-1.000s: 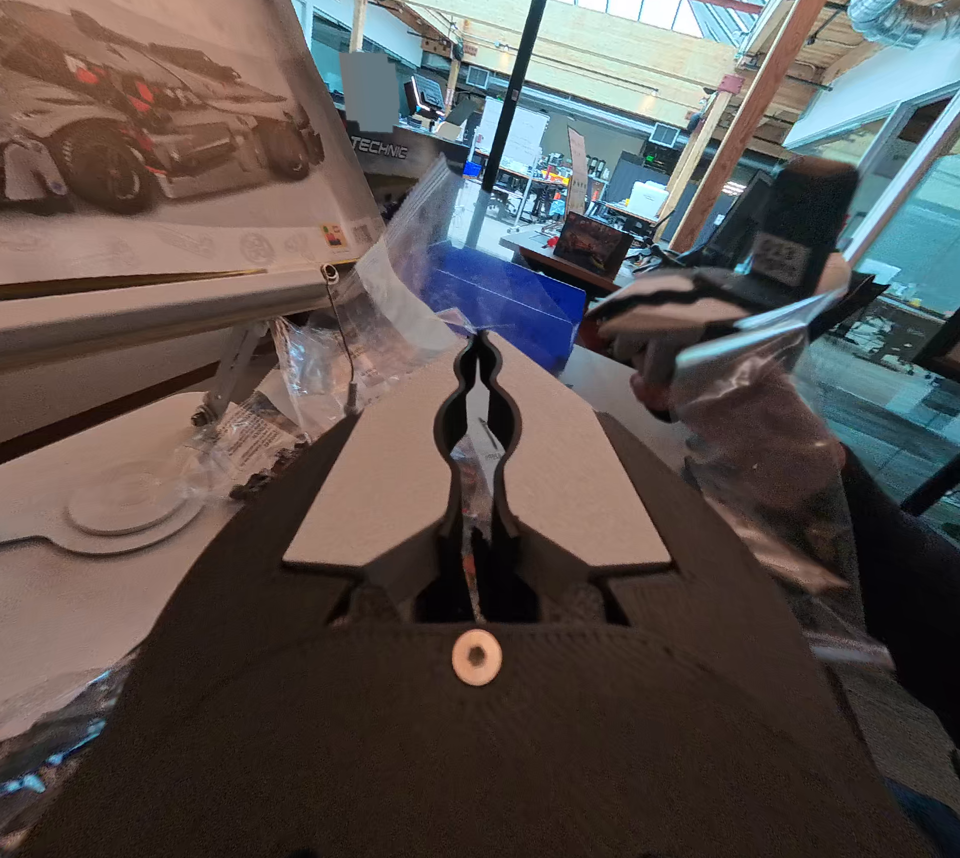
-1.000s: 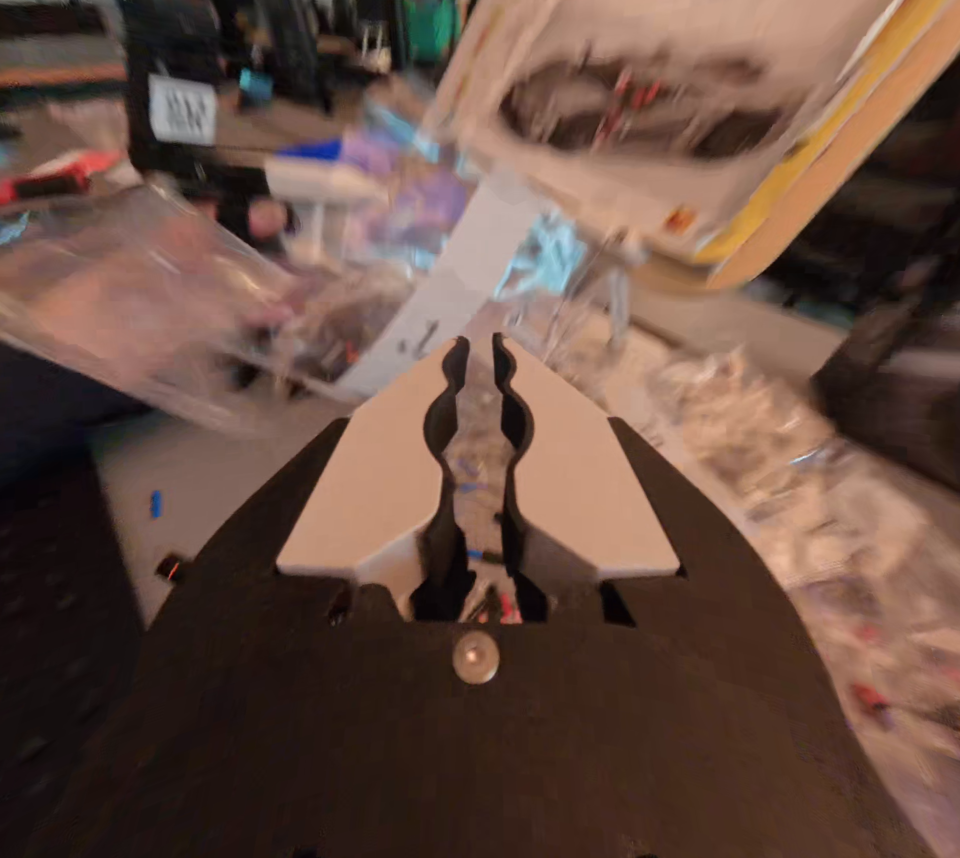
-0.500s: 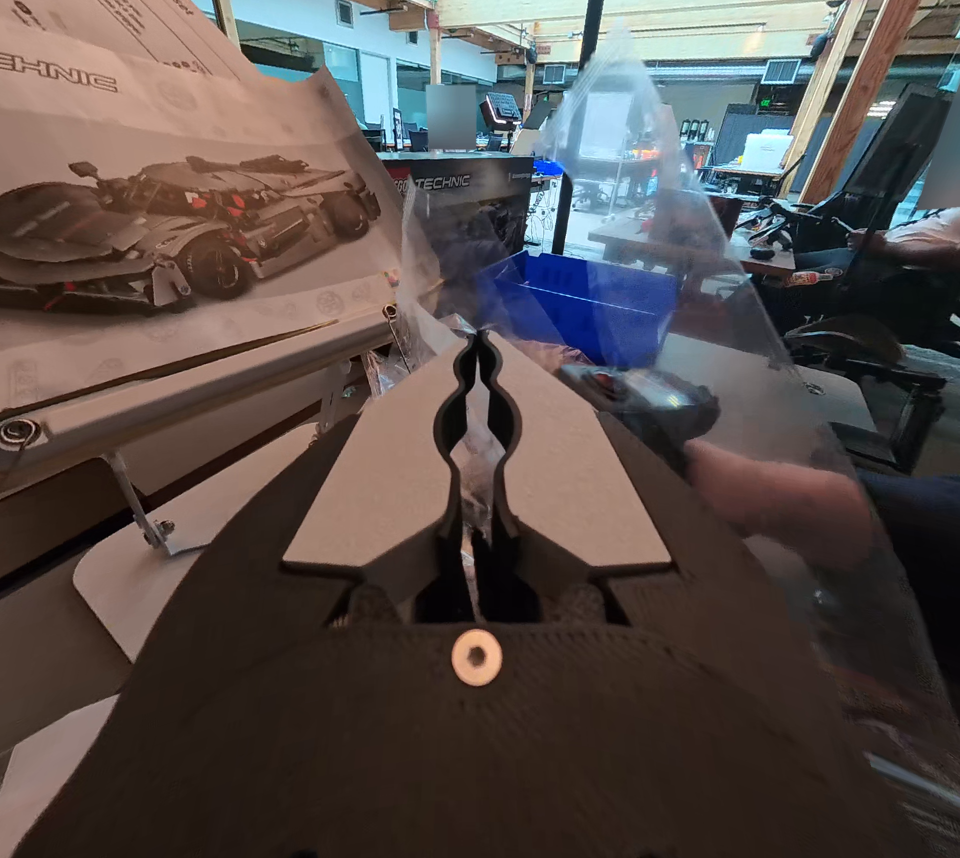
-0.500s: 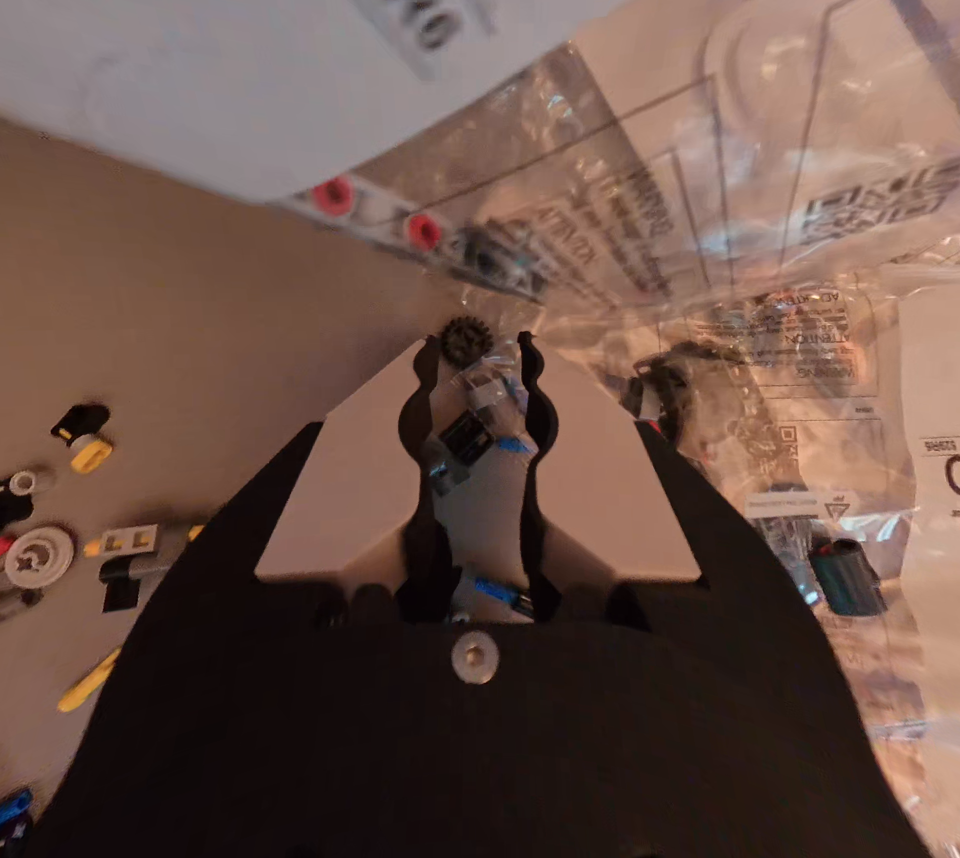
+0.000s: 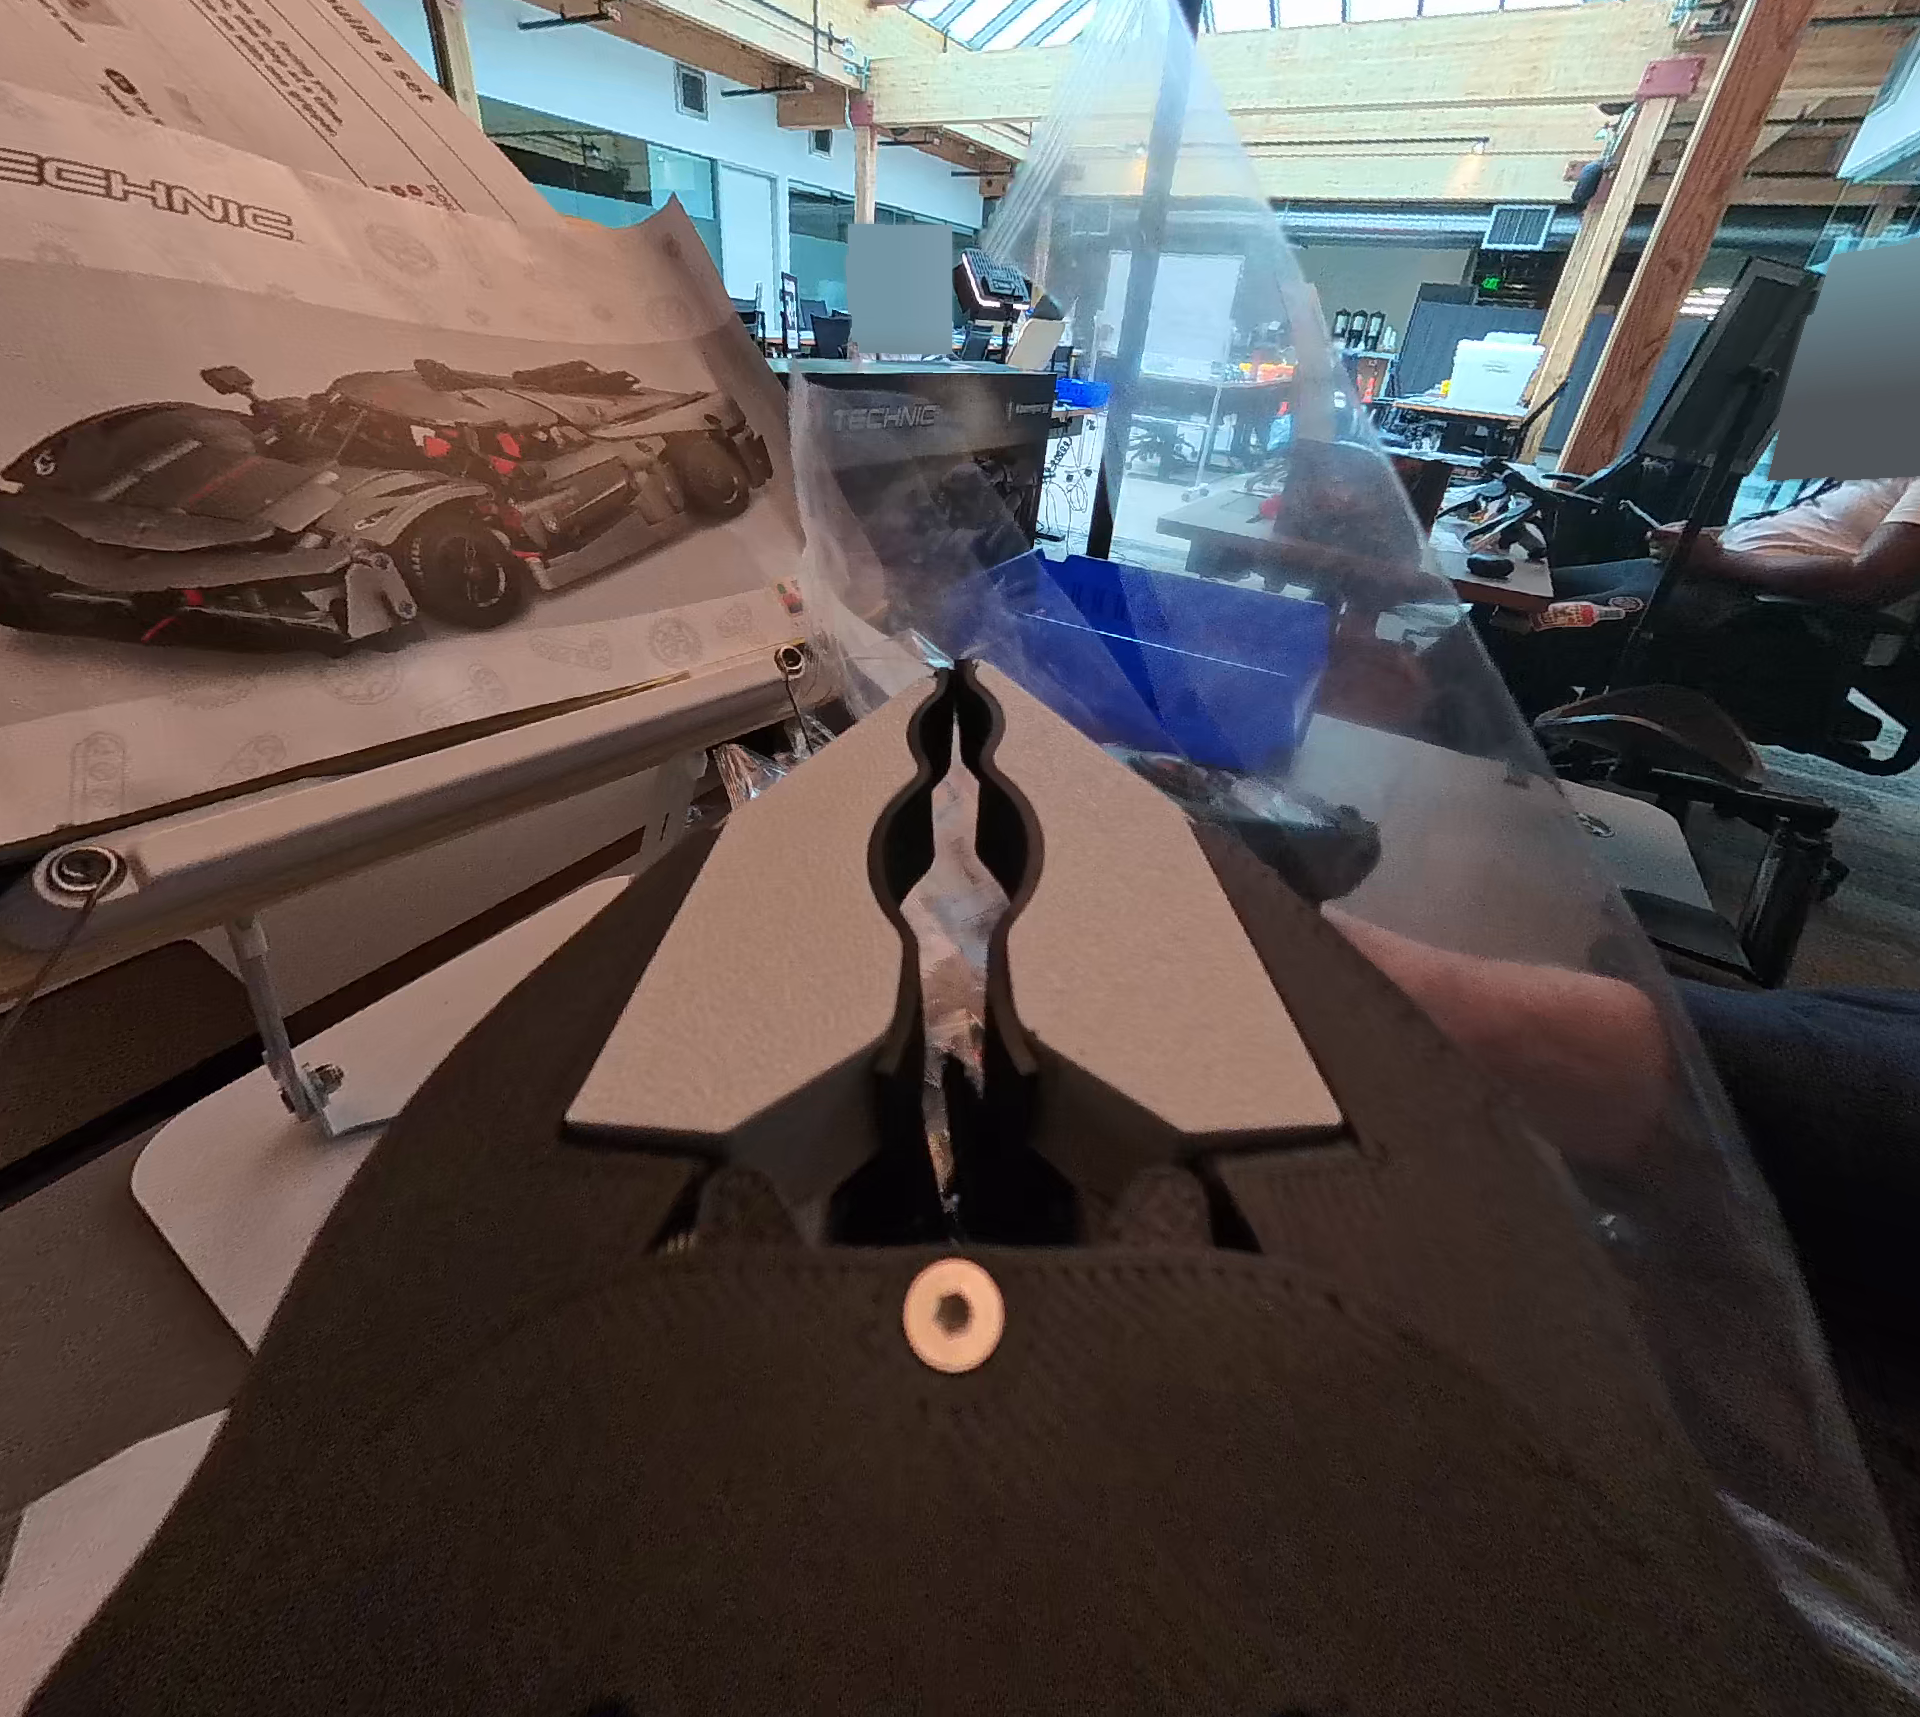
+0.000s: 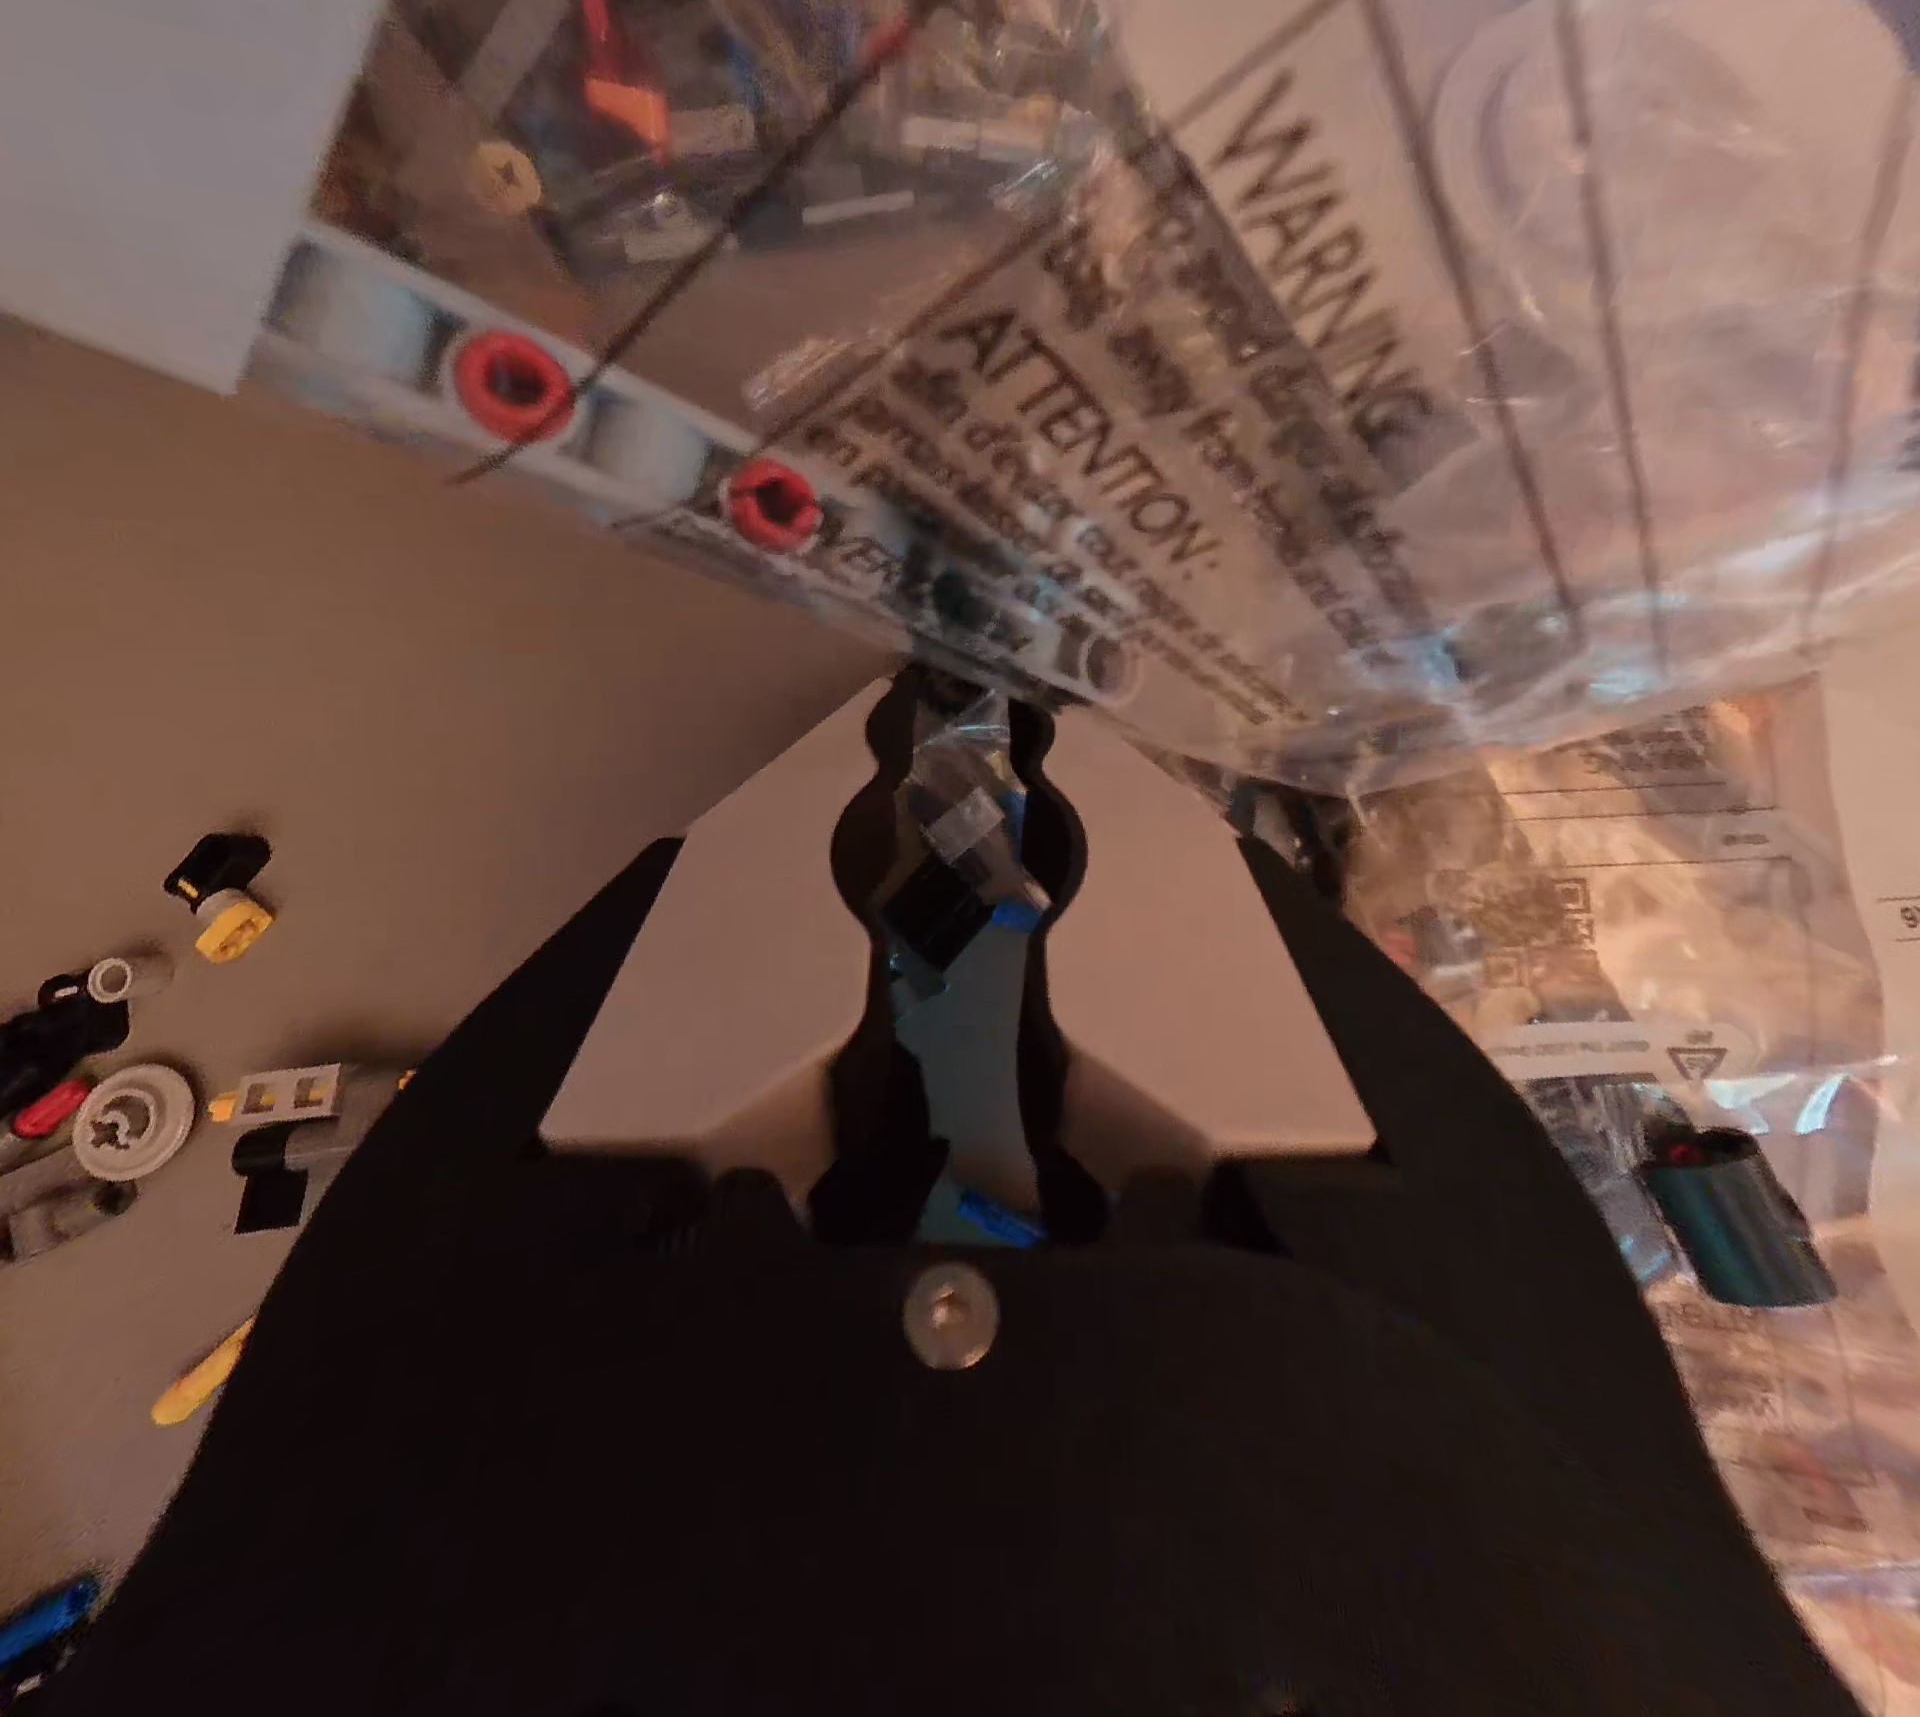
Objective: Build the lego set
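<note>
Plastic bag (image 5: 1226, 524), clear, was pinched in the left gripper (image 5: 956, 680), fingertips nearly touching with film caught in the slot; the sheet rose right of the instruction booklet (image 5: 364, 472) on its stand. Right wrist view: right gripper (image 6: 956, 711) stood slightly parted around bagged pieces, tips against a parts bag (image 6: 1299, 317); grip unclear. Loose lego pieces (image 6: 135, 1117) lay left of it on the table (image 6: 364, 680).

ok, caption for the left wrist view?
Left tool shut on clear bag, manual propped at left.
</note>
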